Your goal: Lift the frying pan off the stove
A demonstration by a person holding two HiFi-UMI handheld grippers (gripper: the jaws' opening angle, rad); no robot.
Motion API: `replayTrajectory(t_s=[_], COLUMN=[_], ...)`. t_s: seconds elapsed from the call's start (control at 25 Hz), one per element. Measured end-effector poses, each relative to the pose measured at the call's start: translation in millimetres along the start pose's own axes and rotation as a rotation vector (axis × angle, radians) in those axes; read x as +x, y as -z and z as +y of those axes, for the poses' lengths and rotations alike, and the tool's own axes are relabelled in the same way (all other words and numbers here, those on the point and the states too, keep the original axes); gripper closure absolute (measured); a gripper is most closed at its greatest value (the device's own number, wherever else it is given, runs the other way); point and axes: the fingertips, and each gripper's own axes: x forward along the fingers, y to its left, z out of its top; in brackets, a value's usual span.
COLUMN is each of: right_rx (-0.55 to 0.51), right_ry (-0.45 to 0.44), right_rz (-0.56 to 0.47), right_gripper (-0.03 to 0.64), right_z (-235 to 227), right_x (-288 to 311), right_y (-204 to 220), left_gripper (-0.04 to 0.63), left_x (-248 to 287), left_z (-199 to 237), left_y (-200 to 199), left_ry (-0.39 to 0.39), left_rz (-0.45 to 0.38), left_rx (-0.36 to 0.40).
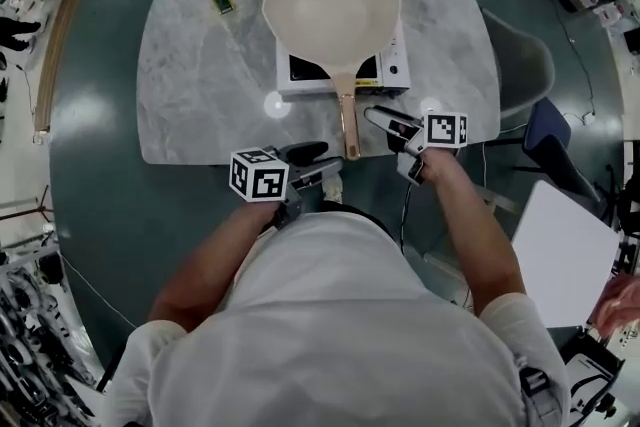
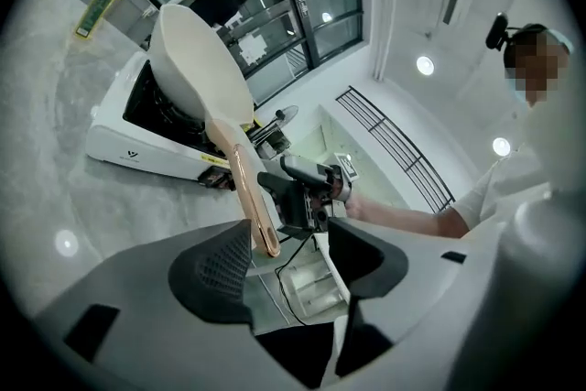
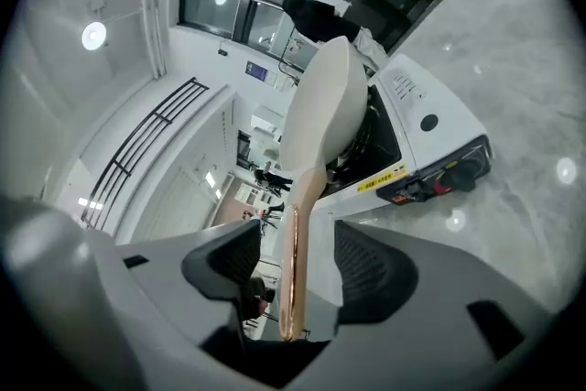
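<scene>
So one frying pan sits on the one stove, long handle pointing straight back at the person. Left tool and right tool both hang released, flanking its tip.

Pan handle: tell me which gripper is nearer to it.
Right. The right gripper has the pan handle running between its open jaws; the left gripper sits at the handle's end, with only the tip by one jaw.
</scene>
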Motion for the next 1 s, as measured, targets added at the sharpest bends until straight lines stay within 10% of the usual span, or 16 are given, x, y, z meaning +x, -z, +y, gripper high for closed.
replayTrajectory(t_s=[1.0], right_rx=[0.130], right_ry=[-0.251], right_rz=[0.275], right_gripper=[0.381], right_z=[-22.7], right_x=[108.9], right_y=[-58.0], left_gripper=[0.333], left_x=[108.2], left_z=[33.4], left_y=[-18.2], left_ry=[0.057], left_rz=[-0.065], left_rx=[-0.268])
